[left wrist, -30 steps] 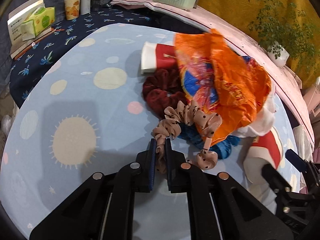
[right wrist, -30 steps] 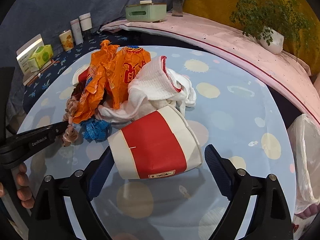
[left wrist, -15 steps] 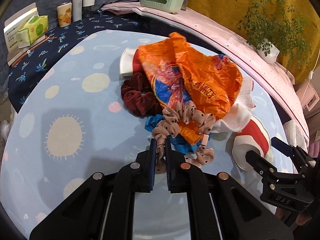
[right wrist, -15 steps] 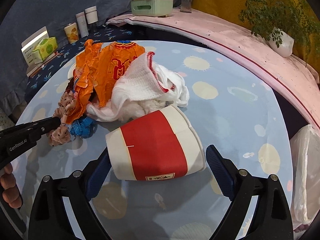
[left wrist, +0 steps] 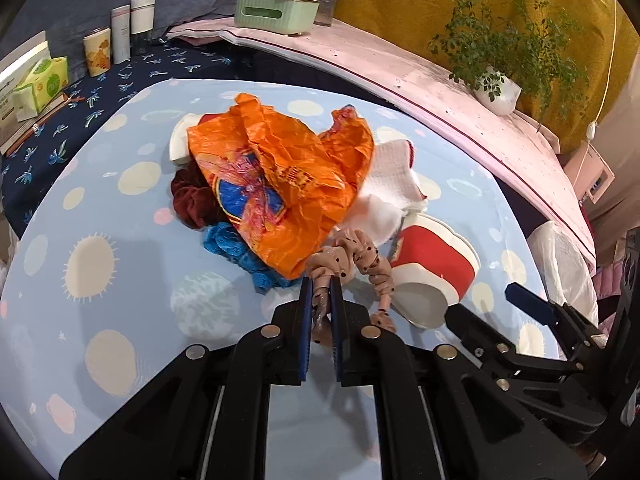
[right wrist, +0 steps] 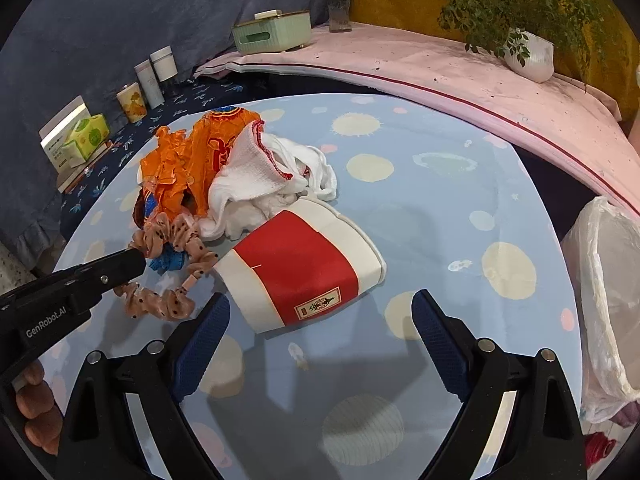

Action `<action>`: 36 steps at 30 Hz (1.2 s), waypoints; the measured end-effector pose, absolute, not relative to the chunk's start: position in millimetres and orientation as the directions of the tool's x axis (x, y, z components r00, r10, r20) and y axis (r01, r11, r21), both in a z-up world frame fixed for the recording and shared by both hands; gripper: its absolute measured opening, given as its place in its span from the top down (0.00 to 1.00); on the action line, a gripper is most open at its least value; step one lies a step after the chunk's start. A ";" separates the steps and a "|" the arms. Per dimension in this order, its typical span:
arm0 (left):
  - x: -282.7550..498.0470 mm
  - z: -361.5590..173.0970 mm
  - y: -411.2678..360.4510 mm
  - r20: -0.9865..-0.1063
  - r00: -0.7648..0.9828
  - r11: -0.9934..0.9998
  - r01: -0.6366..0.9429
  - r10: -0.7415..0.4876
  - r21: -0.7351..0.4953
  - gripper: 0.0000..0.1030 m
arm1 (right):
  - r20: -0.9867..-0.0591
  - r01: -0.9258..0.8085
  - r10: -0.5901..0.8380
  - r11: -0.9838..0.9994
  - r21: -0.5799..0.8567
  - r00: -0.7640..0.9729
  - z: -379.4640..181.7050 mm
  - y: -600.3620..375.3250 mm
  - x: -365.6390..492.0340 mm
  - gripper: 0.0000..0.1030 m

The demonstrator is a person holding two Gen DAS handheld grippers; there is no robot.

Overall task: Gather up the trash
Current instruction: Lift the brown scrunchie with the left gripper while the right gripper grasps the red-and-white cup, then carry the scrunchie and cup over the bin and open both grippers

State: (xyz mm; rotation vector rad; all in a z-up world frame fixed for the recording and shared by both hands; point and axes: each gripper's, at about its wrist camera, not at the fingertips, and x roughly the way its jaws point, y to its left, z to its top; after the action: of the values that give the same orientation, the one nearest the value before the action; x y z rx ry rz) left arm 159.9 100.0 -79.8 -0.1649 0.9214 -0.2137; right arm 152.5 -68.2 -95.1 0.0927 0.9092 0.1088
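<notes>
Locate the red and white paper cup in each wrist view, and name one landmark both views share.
Left wrist view: the red and white paper cup lies on its side right of centre, beside the tan dotted scrunchie.
Right wrist view: the cup lies centre frame, just beyond the open right tool.
Shared landmark: the orange plastic bag on the pile.

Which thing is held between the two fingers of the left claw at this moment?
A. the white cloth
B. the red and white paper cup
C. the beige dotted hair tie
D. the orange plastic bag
C: the left claw is shut on the beige dotted hair tie, while the orange plastic bag, the red and white paper cup and the white cloth lie free on the table.
</notes>
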 end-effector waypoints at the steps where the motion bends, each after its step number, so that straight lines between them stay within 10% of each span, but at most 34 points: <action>1: 159.3 -80.1 98.5 -0.771 0.586 0.967 0.111 -0.249 -0.228 0.92 | -0.784 -0.059 0.141 0.989 0.132 0.604 -97.0 -66.6 151.1 0.22; 12: 158.2 -83.4 96.5 -0.787 0.578 0.975 0.092 -0.216 -0.200 0.92 | -0.808 -0.070 0.168 0.985 0.155 0.565 -111.8 -52.1 152.6 0.84; 36: 154.2 -40.5 39.1 -0.737 0.619 0.962 0.195 -0.272 -0.192 0.92 | -0.705 0.022 0.110 0.984 0.175 0.701 -51.9 -122.8 125.3 0.96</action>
State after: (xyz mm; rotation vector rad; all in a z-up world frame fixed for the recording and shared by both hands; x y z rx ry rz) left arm 154.2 39.1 -40.5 -0.0964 0.8626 -0.2690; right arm 125.3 -122.8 -51.9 0.1754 0.7934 0.0489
